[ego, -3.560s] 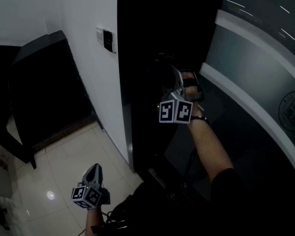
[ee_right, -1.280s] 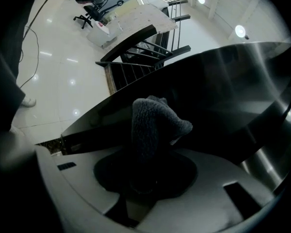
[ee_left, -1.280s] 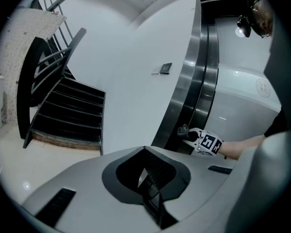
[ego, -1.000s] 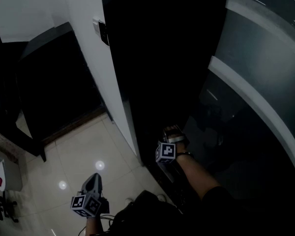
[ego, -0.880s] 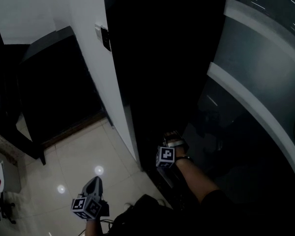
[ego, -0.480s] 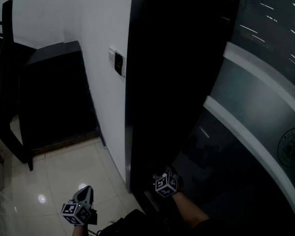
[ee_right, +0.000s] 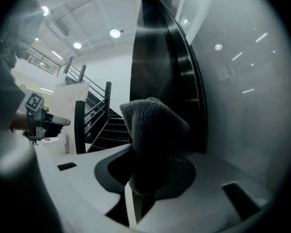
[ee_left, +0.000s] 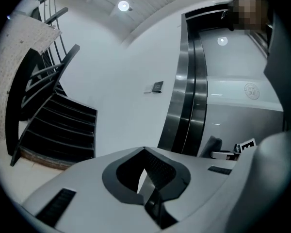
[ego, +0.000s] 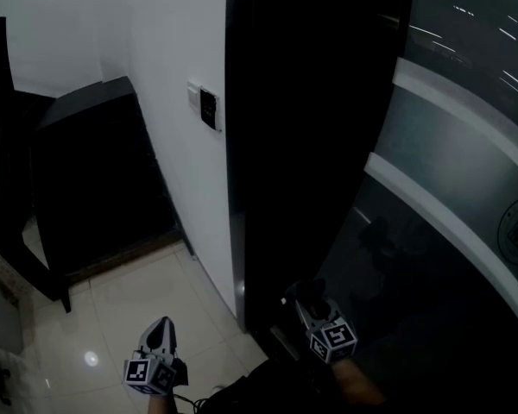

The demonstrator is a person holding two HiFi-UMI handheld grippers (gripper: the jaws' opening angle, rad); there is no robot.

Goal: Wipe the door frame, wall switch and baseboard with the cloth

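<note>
Low against the dark door frame (ego: 311, 145), beside the white wall (ego: 173, 41) carrying the wall switch (ego: 206, 108), the right hand-held gripper (ego: 313, 316) is clamped on a bunched grey cloth (ee_right: 153, 130), apparently held at the frame's foot for wiping. The left hand-held gripper (ego: 160, 335) hangs over the tiled floor (ego: 129, 291), jaws together and empty, kept clear.

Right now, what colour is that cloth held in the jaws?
Dark grey cloth, seen best in the right gripper view.
</note>
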